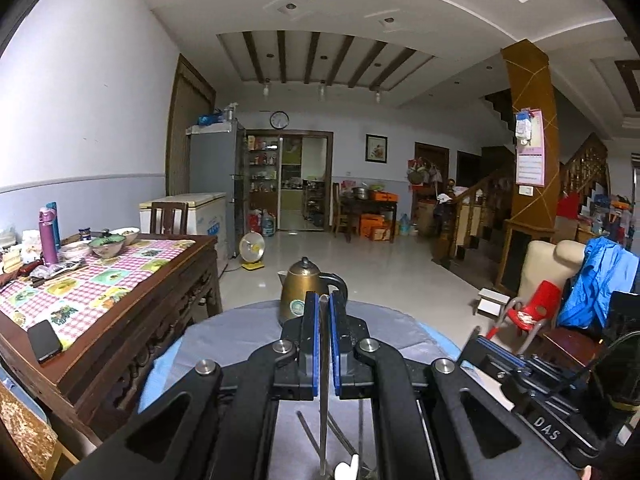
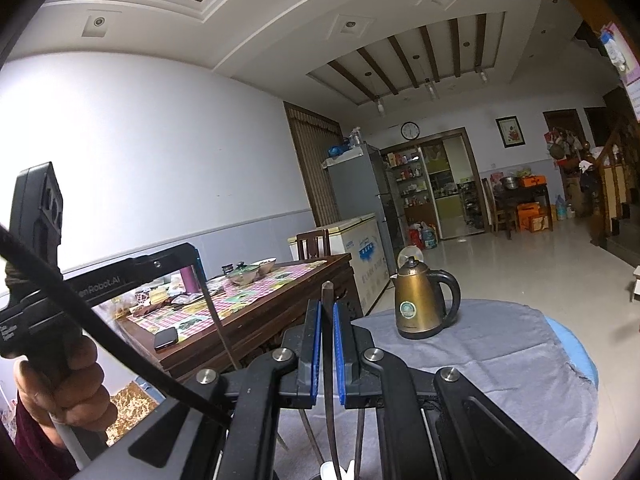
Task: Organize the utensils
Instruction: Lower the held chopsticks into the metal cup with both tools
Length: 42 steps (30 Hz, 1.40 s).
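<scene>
Both claws lifted above the round counter (image 2: 520, 352), each closed on one utensil. The left claw (image 1: 325, 320) pinches a thin grey chopstick (image 1: 324, 400) that runs from the pads down out of view. The right claw (image 2: 327, 320) pinches a dark chopstick (image 2: 328, 360), its squared end standing just above the pads. More utensils (image 2: 316, 444), with something white among them, show beneath the claws at the bottom edge; what they rest in cannot be told. A kettle (image 2: 416, 304) stands on the grey cloth. Judged stage: two pieces picked up, none yet placed; the remaining utensils are still to sort.
</scene>
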Tool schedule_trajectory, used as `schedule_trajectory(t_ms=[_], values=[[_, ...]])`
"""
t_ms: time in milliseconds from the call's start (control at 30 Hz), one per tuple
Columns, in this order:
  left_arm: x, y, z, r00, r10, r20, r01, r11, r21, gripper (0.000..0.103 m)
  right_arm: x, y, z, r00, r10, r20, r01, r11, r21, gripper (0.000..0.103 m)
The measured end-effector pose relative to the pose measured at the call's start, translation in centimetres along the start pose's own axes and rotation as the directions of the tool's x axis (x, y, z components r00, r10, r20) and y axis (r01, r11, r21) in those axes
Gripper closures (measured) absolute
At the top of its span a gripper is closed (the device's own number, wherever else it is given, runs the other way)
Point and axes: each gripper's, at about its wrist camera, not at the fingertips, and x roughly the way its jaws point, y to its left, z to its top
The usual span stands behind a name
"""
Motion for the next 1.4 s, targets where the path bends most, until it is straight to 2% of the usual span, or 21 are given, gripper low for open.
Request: schedule_trajectory(t_ms=[567,1400], values=[[1.5,-0.7,-3.0,0.995,-0.037,-0.095,0.033,0.998,-0.048,0.098,1.3,-1.3,-2.7,0.997,-0.003,-0.072,0.006,0.999,0.047,0.096],[2.1,0.4,-6.3,0.982,-0.036,-0.184,0.019,0.996,-0.092,0.098,2.1,-1.6,-5.3,0.991,-0.021,-0.136,0.029,0.998,0.056,0.096]])
